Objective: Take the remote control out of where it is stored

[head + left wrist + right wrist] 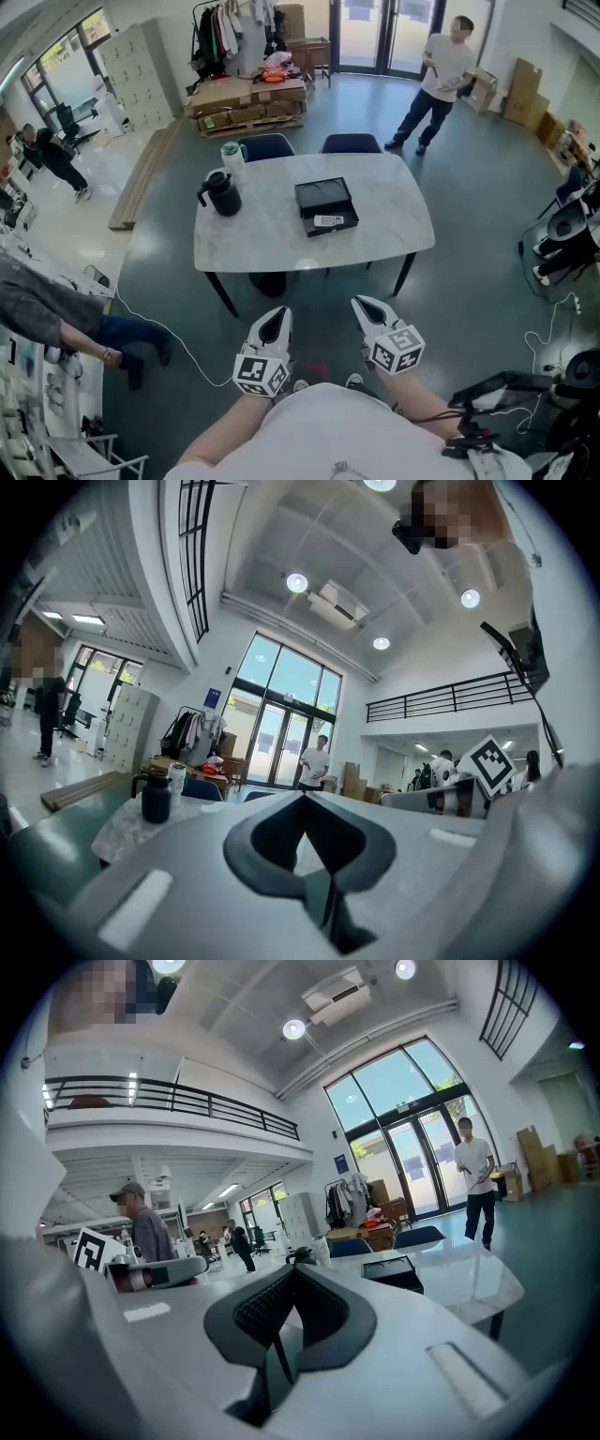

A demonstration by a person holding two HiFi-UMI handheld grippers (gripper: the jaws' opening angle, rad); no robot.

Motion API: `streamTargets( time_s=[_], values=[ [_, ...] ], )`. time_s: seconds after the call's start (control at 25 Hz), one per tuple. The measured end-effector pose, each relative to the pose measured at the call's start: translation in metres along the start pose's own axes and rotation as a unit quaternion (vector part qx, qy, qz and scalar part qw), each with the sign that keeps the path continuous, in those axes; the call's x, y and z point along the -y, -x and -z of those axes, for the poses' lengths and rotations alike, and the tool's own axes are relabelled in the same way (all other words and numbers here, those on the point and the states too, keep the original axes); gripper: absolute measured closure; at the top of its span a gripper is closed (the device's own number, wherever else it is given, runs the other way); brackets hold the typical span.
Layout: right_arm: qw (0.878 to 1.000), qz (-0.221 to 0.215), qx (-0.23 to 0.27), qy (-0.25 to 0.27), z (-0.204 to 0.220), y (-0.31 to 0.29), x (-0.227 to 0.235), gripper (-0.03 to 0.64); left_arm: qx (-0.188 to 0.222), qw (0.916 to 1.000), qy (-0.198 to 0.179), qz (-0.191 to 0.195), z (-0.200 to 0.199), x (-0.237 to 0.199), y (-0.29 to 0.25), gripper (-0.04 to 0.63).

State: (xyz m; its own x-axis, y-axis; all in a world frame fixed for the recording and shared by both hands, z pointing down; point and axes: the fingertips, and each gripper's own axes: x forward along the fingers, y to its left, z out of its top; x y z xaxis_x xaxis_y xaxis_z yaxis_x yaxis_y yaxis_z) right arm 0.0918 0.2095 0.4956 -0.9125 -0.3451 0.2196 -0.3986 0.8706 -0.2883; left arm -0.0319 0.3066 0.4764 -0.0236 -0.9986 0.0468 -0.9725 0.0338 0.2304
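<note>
A black open box (pixel 325 204) sits on the white table (pixel 394 220), and a small pale remote (pixel 328 221) lies in its front part. In the right gripper view the box (pixel 394 1272) shows side-on and the remote is hidden. My left gripper (pixel 277 316) and right gripper (pixel 362 306) hang side by side close to my body, well short of the table's near edge. Both are shut with nothing between the jaws, as the left gripper view (pixel 305 795) and the right gripper view (pixel 292 1267) confirm.
A black jug (pixel 222 193) and a tumbler (pixel 232 155) stand at the table's far left. Two dark chairs (pixel 265 145) are tucked in behind it. One person (pixel 441 80) stands beyond the table, another person (pixel 56 319) is at the left, and equipment (pixel 562 244) crowds the right.
</note>
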Motion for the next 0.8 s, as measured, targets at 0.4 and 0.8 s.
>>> streamTargets(
  time_s=[0.4,0.8],
  values=[
    [1.0,0.021,-0.014,-0.009,0.01,-0.036,-0.022,0.591,-0.008,0.9999,0.015,0.001,0.004,-0.056,0.002,0.594],
    [1.0,0.02,-0.004,-0.008,-0.026,-0.116,0.058,0.591,-0.008,0.9998,0.015,-0.014,0.004,-0.105,-0.093,0.594]
  ],
)
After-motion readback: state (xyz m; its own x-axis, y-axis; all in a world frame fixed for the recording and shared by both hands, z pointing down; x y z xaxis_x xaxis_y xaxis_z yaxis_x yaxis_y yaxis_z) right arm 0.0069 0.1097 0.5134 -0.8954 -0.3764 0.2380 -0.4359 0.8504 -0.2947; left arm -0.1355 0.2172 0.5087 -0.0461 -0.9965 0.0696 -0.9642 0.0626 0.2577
